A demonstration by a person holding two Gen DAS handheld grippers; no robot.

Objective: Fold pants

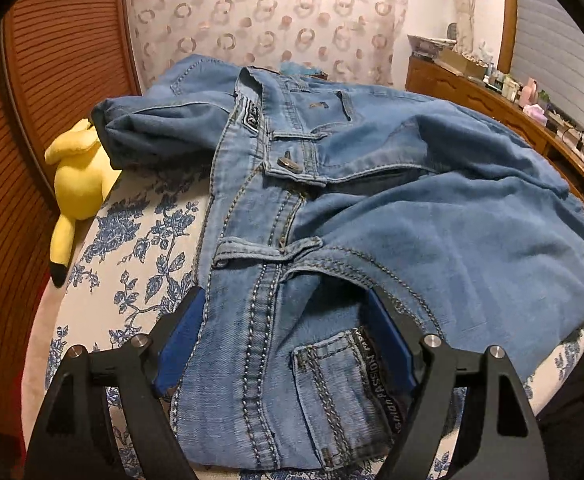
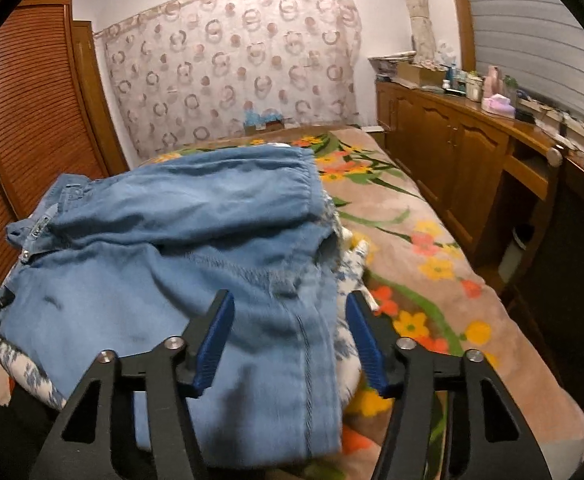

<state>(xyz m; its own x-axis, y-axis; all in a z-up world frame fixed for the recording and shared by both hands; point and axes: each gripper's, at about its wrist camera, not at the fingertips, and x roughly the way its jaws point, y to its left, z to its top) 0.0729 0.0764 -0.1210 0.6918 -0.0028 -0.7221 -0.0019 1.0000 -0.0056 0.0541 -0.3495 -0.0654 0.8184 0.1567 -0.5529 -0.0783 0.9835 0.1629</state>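
Light-blue jeans (image 1: 331, 184) lie bunched on a blue-floral cloth on the bed. The left gripper (image 1: 286, 344) hovers with fingers apart either side of the waistband by the coin pocket (image 1: 331, 392) — seemingly poised to pinch it. The right gripper (image 2: 290, 344), fingers also apart, straddles a frayed leg hem (image 2: 292, 280), holding nothing. No containers hold anything relevant here.

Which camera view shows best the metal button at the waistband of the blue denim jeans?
The left wrist view. There the metal waistband button of the blue denim jeans faces the camera, sharp and unobstructed, above the fly seam. In the right wrist view the button does not show; only folded denim and a zipper at the left edge appear.
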